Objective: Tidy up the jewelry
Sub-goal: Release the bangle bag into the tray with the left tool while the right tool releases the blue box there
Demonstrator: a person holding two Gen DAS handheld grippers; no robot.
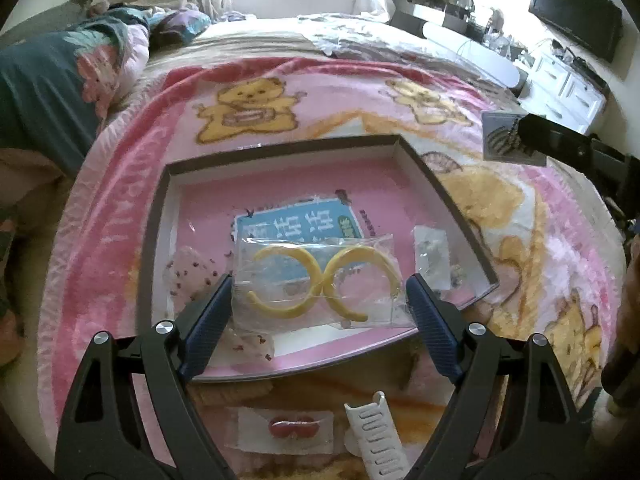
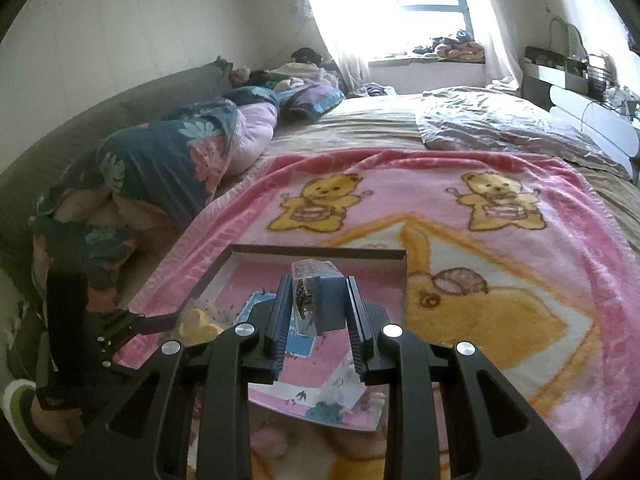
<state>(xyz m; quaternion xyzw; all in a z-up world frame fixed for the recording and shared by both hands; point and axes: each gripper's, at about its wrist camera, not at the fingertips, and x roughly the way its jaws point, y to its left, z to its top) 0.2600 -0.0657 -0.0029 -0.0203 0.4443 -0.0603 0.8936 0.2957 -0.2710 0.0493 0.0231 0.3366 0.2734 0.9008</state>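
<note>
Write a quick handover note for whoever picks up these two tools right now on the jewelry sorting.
Left tool: open, straddling the bagged yellow hoop earrings, which lie in the box; pads not pressing.
Right tool: shut on a small clear packet with a dark piece inside, held above the box.
Done: several bagged pieces are already in the box.
Left: set the packet down in the box; the red earrings packet and white strap lie on the blanket outside the box.
</note>
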